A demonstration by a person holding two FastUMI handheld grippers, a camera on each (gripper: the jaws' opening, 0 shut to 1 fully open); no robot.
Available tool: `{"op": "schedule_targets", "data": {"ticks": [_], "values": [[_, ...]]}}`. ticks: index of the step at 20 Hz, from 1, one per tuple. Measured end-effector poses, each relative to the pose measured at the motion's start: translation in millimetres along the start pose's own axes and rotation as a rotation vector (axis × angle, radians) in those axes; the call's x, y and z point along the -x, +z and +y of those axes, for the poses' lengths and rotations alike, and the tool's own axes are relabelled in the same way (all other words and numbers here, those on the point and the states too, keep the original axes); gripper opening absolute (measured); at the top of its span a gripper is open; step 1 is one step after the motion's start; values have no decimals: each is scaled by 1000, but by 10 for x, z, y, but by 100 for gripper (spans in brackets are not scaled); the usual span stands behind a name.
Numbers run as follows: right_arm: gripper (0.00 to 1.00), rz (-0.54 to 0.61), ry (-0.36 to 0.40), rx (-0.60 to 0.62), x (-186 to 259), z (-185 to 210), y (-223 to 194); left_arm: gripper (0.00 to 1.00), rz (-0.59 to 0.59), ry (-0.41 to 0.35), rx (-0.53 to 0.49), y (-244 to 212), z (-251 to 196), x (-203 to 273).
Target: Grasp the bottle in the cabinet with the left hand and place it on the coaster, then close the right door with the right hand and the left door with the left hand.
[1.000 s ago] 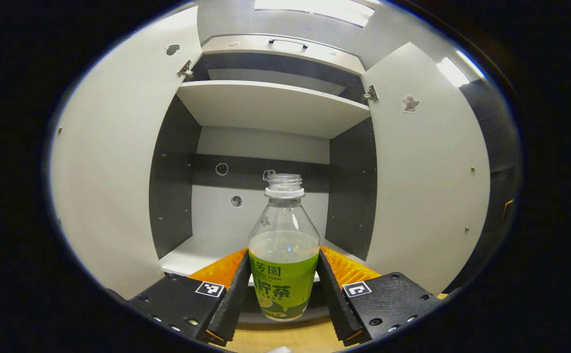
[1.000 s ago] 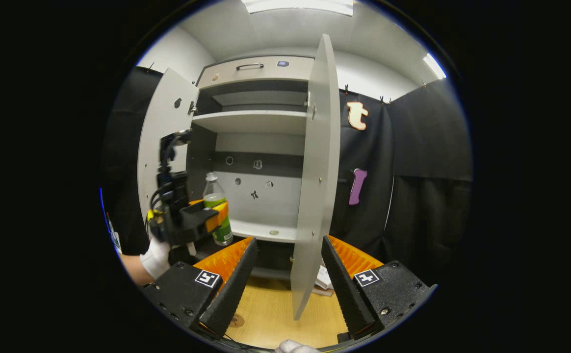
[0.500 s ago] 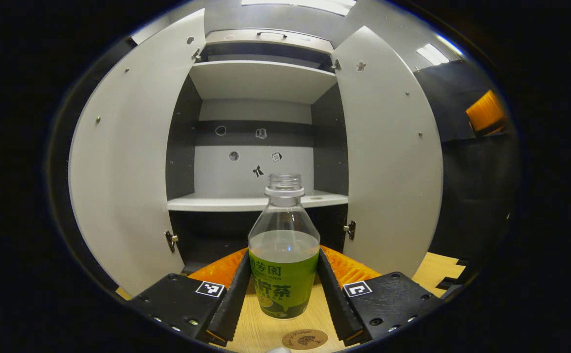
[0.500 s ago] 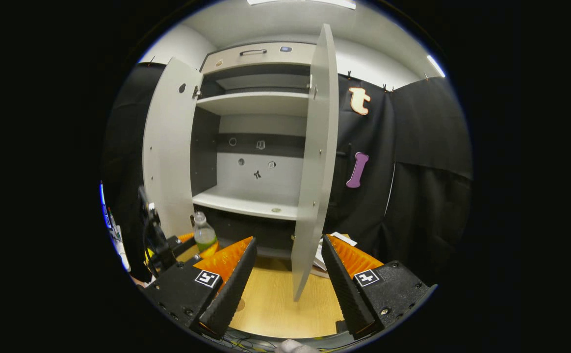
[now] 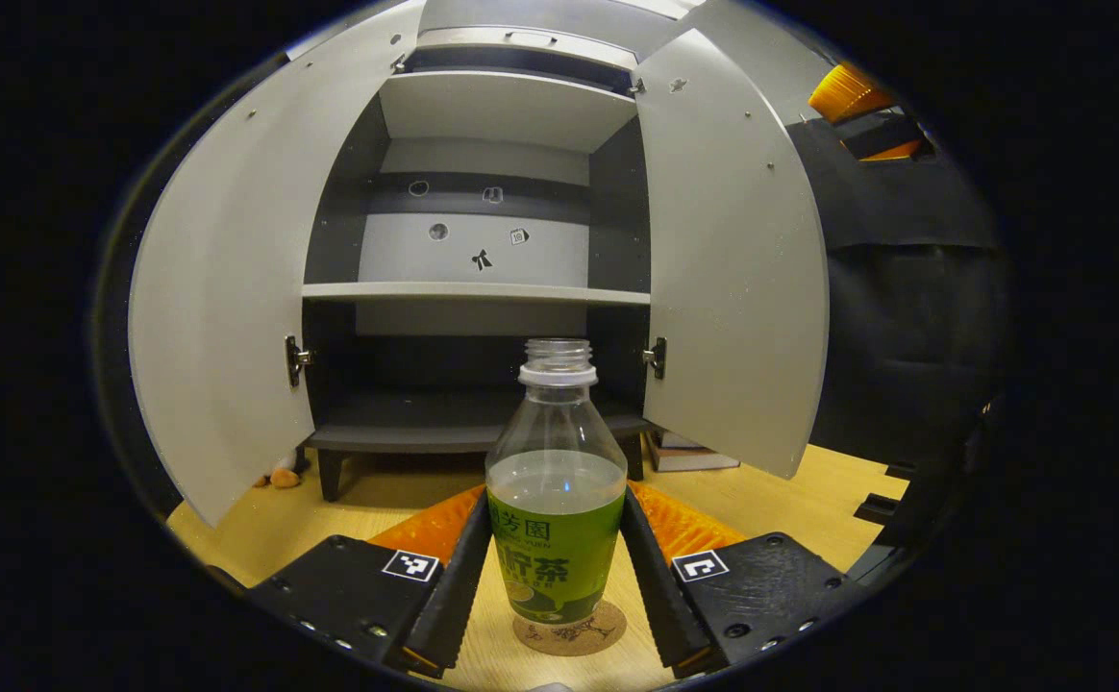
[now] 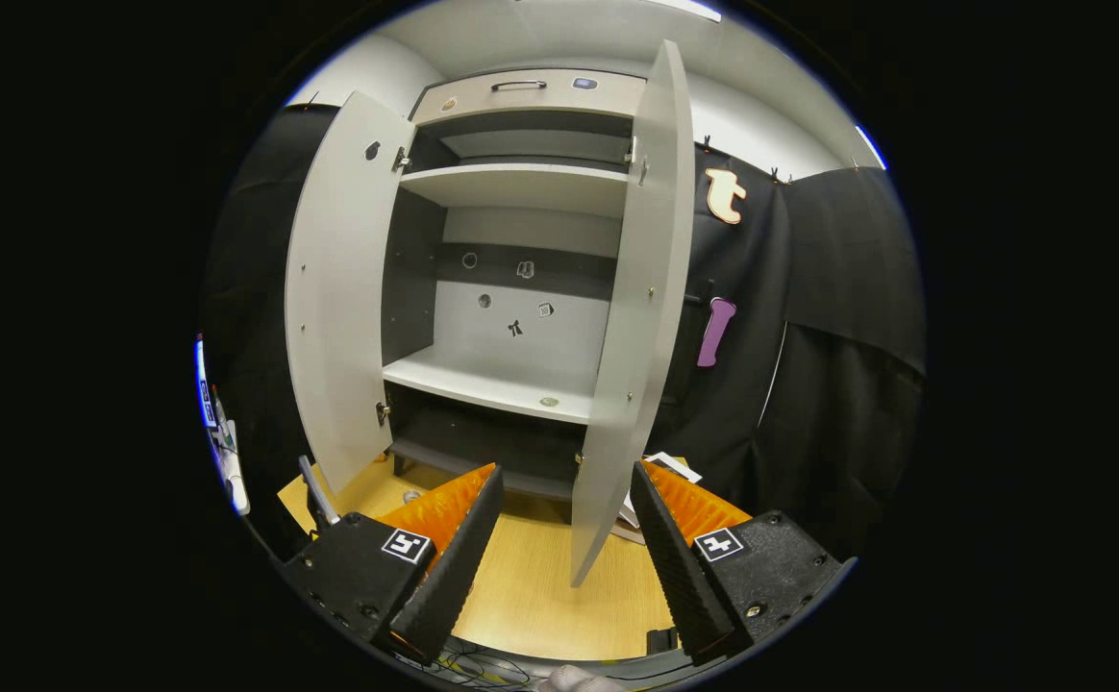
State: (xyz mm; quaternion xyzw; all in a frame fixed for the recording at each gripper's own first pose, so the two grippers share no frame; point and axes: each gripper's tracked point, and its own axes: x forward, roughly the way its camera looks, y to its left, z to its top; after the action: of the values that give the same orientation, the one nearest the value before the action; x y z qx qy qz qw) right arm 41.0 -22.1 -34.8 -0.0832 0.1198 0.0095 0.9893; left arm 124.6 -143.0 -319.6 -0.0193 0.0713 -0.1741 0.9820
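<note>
Bottle [image 5: 557, 500], clear plastic, seemingly resting on round cork coaster [image 5: 569, 634].

Can't quite tell whether the clear plastic bottle with the green label [image 5: 556, 500] actually sits on the round brown cork coaster [image 5: 570, 634] or hangs just above it; bottle base covers the coaster's far half. Lower label sides tucked behind the left gripper [image 5: 548, 577] fingers [image 5: 449, 586]. Small stickers on the grey cabinet's back panel [image 5: 473, 252] way too tiny to make out. Little orange-and-white thing on the wooden floor by the left door's bottom corner [image 5: 281, 475], too small to identify. Stack of flat stuff behind the right door [image 5: 689, 452] mostly hidden. In the right gripper view, papers on the floor [image 6: 660, 466] half covered by that door's edge [image 6: 632, 317].
</note>
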Motion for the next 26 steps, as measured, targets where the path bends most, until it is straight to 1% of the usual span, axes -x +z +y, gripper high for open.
{"op": "schedule_targets", "data": {"ticks": [3,6,8,9,11,12,13,14,16,18,19,20,21,22,23,24,26], "values": [[82,9,6,20,-14,24,8,73,9,-33,8,-178,-57,-37],[82,9,16,37,-16,52,18,73,11,-32,34,-318,-50,-44],[82,8,26,46,-6,78,17,73,30,-34,27,-436,-48,-53],[82,12,32,51,1,88,6,73,0,-42,19,-405,-63,-64],[82,12,38,56,10,89,9,73,6,-56,-3,-432,-79,-58],[82,11,38,58,15,88,10,73,-10,-59,-8,-402,-86,-66],[82,12,40,56,24,90,10,73,3,-58,0,-434,-80,-63],[82,14,42,52,28,87,-7,76,7,-53,4,-435,-66,-51],[82,26,54,41,47,99,-31,76,32,-39,14,-450,-42,-35],[82,24,57,34,65,94,-25,84,30,-37,0,-401,-68,-7],[82,22,56,38,71,85,-23,79,22,-41,-17,-360,-88,-2],[82,20,55,40,83,79,-29,81,18,-42,-37,-334,-109,9],[82,16,56,41,97,73,-20,84,11,-41,-53,-291,-118,21],[82,14,55,41,113,70,-14,84,3,-44,-63,-245,-139,17],[82,11,54,39,126,54,-8,92,-7,-39,-69,-190,-147,16],[82,8,53,33,141,45,-2,96,-14,-29,-71,-128,-136,16],[82,-1,55,17,186,30,12,96,-29,6,-60,-4,-89,22]]}}
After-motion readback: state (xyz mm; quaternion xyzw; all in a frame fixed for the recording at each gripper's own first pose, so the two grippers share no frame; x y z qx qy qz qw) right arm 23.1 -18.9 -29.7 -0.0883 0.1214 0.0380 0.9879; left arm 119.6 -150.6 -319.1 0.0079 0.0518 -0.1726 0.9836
